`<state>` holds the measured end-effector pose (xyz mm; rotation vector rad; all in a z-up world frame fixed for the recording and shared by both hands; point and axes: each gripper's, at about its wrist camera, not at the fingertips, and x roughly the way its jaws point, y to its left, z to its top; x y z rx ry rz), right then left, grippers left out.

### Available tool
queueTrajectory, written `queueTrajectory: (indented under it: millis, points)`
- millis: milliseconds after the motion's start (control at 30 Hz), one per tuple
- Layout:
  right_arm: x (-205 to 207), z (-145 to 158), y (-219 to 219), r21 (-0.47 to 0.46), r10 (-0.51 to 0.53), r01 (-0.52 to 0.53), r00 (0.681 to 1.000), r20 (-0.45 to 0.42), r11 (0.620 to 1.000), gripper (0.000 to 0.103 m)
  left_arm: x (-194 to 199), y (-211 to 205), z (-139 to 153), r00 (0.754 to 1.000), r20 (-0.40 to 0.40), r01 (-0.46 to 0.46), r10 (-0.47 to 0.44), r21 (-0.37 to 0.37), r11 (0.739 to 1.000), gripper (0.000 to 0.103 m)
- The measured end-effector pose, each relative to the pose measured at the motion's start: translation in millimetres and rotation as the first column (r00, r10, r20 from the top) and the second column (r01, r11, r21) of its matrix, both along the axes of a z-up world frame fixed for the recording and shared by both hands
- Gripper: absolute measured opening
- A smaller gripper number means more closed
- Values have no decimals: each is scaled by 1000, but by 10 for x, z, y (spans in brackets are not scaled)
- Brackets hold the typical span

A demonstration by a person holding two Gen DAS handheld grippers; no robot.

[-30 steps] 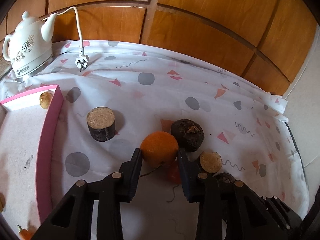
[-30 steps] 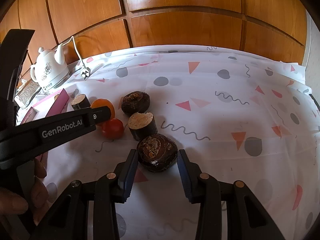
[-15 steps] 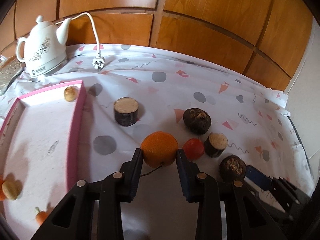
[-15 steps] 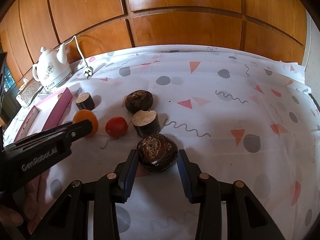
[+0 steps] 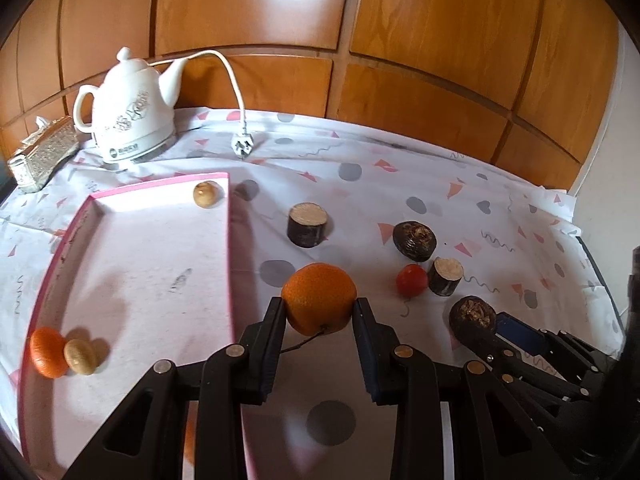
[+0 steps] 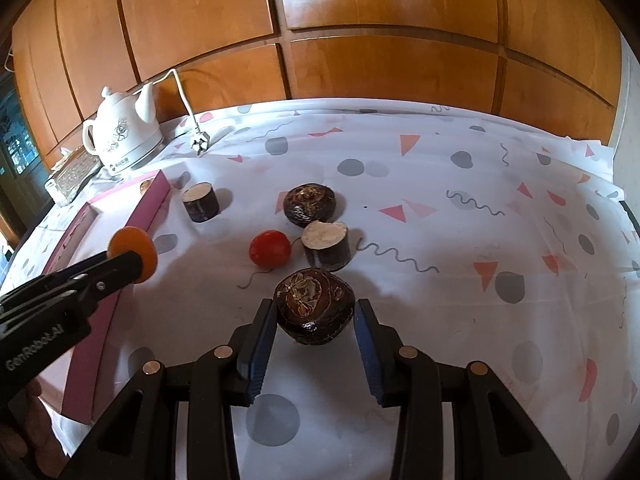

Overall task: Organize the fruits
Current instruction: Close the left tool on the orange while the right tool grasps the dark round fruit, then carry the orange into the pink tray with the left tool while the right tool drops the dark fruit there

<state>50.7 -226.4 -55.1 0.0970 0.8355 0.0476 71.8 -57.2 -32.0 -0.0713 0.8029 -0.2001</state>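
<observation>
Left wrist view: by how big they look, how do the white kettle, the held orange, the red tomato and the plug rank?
1. white kettle
2. orange, though nearness to the camera inflates it
3. red tomato
4. plug, about alike with the tomato

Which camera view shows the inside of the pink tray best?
The left wrist view. It looks down into the pink tray, so its floor shows, with a small orange fruit and two pale brown fruits inside. The right wrist view shows mostly the tray's outer side wall; the left gripper hides part.
</observation>
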Motion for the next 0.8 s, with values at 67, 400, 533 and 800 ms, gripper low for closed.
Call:
queueTrajectory:
  millis: [67, 400, 533, 800]
  points:
    - [11, -19, 27, -3, 6, -6, 1000, -16, 1000, 40, -21, 41, 22, 1000, 4, -5, 5, -5, 1000, 34]
    - [4, -120, 29, 0, 5, -5, 998, -69, 1000, 40, -112, 222, 74, 999, 13, -33, 34, -21, 999, 34]
    - [6, -111, 52, -18, 10, -12, 997, -72, 1000, 40, -138, 327, 114, 998, 22, -54, 54, -35, 998, 35]
    - [16, 24, 273, -13, 88, -88, 995, -52, 996, 40, -147, 605, 131, 993, 21, -115, 117, -50, 992, 35]
